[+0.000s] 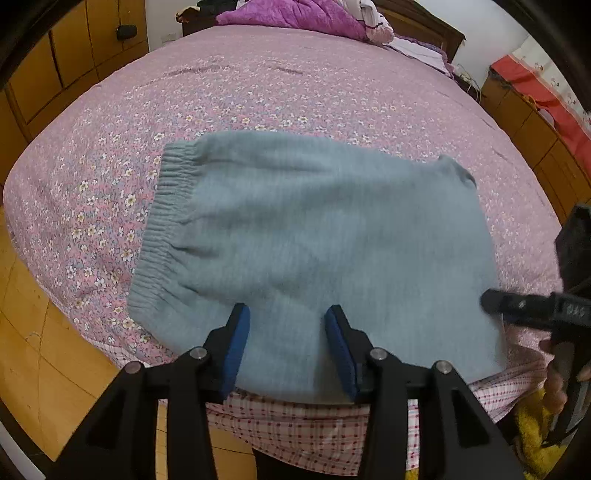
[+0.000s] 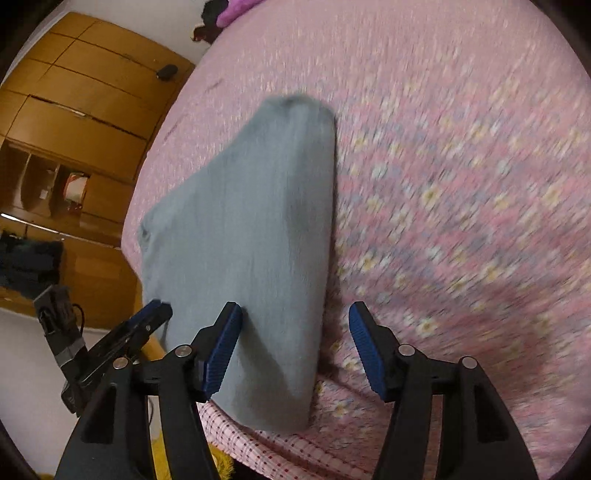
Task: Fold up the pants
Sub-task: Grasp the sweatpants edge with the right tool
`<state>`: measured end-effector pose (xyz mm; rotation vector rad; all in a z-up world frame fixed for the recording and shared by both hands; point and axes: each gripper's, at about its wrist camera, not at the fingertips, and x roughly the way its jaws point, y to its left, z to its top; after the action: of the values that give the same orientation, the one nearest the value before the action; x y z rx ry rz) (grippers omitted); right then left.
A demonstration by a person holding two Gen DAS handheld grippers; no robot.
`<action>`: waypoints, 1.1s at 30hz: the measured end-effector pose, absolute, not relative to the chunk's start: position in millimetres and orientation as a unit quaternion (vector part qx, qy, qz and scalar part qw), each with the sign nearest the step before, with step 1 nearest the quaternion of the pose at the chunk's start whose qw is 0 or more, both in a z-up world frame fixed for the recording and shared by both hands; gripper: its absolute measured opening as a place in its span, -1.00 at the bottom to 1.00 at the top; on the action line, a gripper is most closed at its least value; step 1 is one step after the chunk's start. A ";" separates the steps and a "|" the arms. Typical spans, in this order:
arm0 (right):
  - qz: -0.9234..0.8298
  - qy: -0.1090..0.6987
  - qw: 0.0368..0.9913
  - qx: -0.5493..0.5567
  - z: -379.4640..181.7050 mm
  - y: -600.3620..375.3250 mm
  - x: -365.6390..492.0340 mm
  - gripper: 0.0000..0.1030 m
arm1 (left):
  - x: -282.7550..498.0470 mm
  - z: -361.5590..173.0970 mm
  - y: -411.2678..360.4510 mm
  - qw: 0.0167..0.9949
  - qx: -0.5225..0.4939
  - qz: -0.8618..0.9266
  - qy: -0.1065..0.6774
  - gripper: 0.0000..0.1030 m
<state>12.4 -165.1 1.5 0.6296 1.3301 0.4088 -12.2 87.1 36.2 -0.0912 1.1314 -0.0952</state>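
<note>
The grey-blue knitted pants (image 1: 303, 236) lie folded into a compact block on the bed's pink floral quilt (image 1: 258, 96), near the edge closest to the cameras; in the left wrist view the ribbed elastic waistband (image 1: 162, 225) runs down the block's left side, and the near edge of the fabric hangs just over a pink checked sheet (image 1: 295, 428) at the bed's rim; the left tongs (image 1: 288, 317) hover over that near edge with their blue pads (image 1: 236, 350) parted and the cloth showing in the gap between them, no pad pressing on it, so they stand open and hold nothing; the right tongs (image 2: 295, 314) are likewise open, their jaws wide apart, with the near right corner of the folded pants (image 2: 251, 236) lying between the left pad (image 2: 221, 354) and the right one, the cloth running close by the left pad while the right pad stands clear over the quilt (image 2: 461, 184); the right wrist view is blurred, so whether the left pad brushes the fabric I cannot tell; in the left wrist view the right tongs (image 1: 491, 301) reach in from the right edge, their dark tip over the block's right side, with fingers (image 1: 554, 380) of the person's hand wrapped on the handle below; a crumpled purple blanket (image 1: 295, 14) sits at the far head of the bed, wooden cabinets (image 1: 74, 59) stand to the left, and a red cloth (image 1: 539, 88) covers furniture at the far right.
</note>
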 end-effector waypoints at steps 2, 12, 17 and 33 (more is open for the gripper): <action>0.186 0.613 0.710 0.292 -10.7 -162.0 13.4 0.07 | -11.4 36.5 87.3 0.841 -0.046 -0.045 0.537 -0.09; 0.204 0.632 0.663 0.345 -46.6 -166.8 8.1 0.29 | -10.9 33.9 84.6 0.841 -0.041 -0.041 0.537 -0.06; 0.213 0.637 0.659 0.339 -50.6 -160.2 6.0 0.38 | -9.7 33.2 85.9 0.842 -0.043 -0.041 0.537 -0.05; 0.241 0.584 0.704 0.325 -10.0 -152.1 6.2 -0.60 | -12.7 35.2 89.4 0.845 -0.045 -0.039 0.531 -0.01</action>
<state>6.2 -152.1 -10.0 0.7226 1.3001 0.5350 -12.7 89.4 35.2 -0.0945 1.1200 -0.0815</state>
